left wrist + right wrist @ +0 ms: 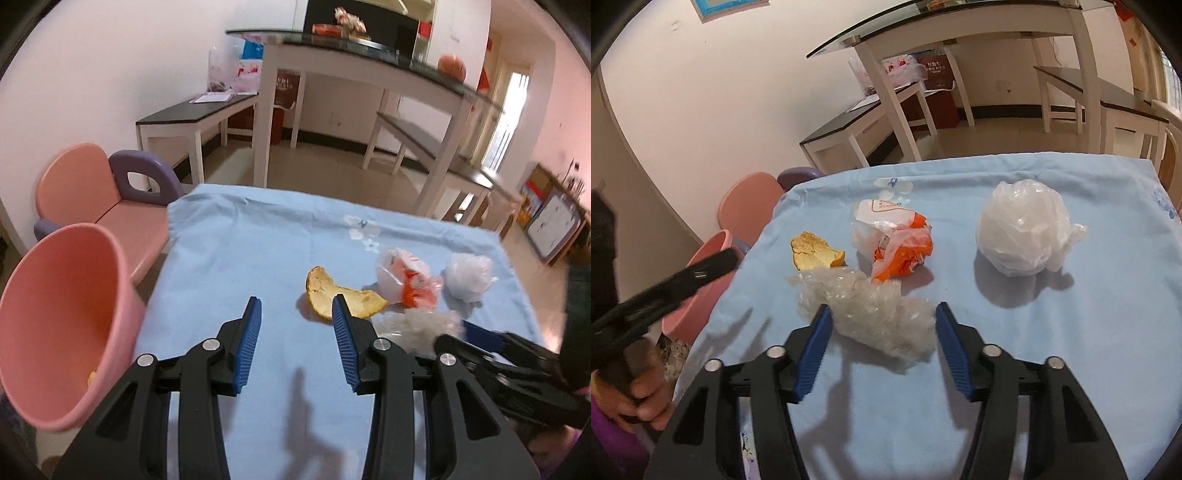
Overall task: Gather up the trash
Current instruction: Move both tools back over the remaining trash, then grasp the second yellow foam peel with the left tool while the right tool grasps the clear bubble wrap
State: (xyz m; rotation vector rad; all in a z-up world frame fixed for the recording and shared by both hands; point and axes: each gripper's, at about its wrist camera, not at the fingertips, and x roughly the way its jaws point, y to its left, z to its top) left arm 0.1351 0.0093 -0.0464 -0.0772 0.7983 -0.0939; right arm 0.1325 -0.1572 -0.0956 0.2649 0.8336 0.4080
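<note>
The right gripper (882,314) has its fingers spread wide, one on each side of the crinkly clear plastic (871,314) low in the middle of the right wrist picture. It grips nothing yet. I think it is lined up that way so it can squeeze the soft wad next.

The left gripper (296,308) is open too and empty, above the blue cloth on the counter (240,240). The pink bin (59,328) sits at the lower left of the left wrist picture, tipped so its mouth faces the trash, probably so things drop in easily. A small yellow bit lies inside.

The rest of the trash waits on the cloth: a curved, dry orange peel (816,251) left of center, a crumpled white and orange wrapper (890,240) just beside it, and a round ball of white plastic bag (1023,229) at the right, apart from the others.
</note>
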